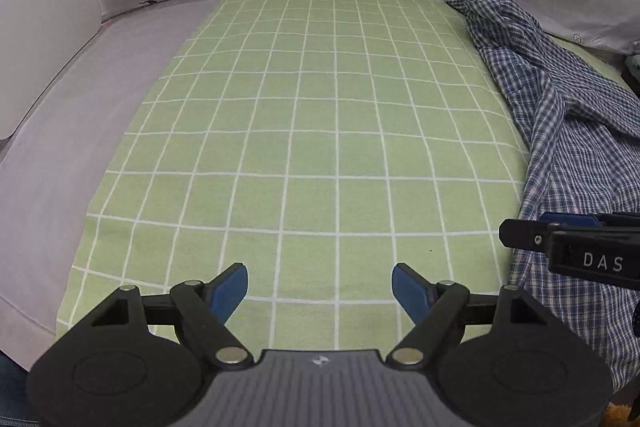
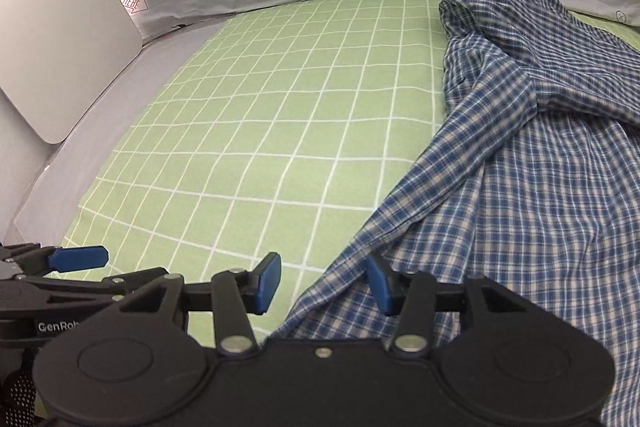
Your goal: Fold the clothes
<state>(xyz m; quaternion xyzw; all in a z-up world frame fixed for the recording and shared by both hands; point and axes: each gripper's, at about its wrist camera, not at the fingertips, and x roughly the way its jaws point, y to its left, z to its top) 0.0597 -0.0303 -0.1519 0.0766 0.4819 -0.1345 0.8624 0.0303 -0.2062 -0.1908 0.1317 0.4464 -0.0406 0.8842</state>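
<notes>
Left wrist view: left tool [image 1: 320, 287] hangs wide open and empty over a green sheet [image 1: 300, 127]; a crumpled shirt [image 1: 560, 115] lies to the right.

Right wrist view: right tool [image 2: 323, 285] gapes open astride the shirt's [image 2: 520, 187] near edge, gripping nothing. The thin, limp cloth looks light; pinch the hem.

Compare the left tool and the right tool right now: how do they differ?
The left tool hangs over bare green grid sheet, while the right tool sits at the edge of the blue plaid shirt.
Nothing lies between the left tool's blue pads; shirt fabric lies between the right tool's pads, by its right-hand one.
Both are open and grip nothing.
</notes>
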